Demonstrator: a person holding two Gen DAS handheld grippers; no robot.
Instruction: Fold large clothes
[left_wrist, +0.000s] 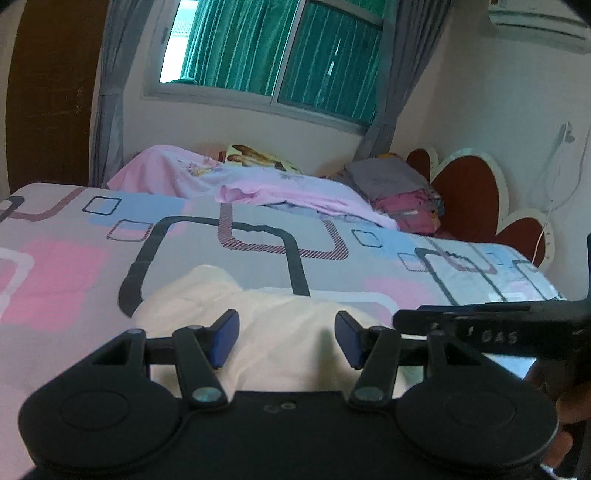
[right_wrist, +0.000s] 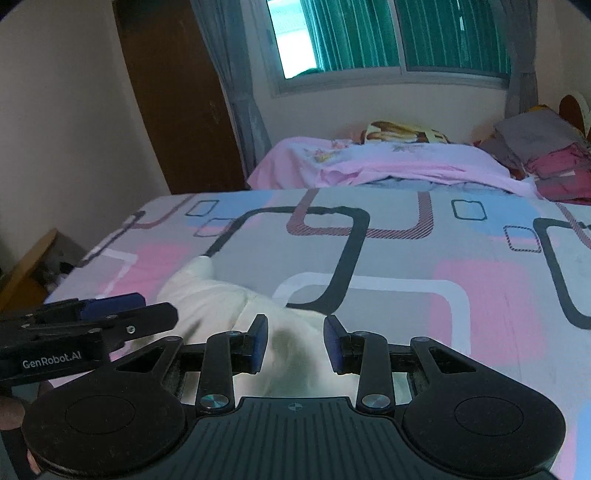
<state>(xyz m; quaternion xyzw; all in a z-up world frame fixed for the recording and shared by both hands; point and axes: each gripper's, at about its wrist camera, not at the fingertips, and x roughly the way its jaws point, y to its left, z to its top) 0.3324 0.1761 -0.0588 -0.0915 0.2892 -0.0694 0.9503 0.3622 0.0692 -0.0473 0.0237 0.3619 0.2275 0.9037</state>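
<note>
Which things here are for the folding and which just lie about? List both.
For the job: cream garment; left gripper; right gripper; bed.
Lying about: pink blanket; stack of clothes; curtains; heart headboard.

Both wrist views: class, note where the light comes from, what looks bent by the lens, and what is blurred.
Left wrist view: daylight enters through the window, blown out at its uncurtained strip; the wall edges bow from fisheye distortion; the cream garment is soft with blur. Right wrist view: same backlight, the wooden door curves, and a dark shadow falls on the garment between the jaws.
</note>
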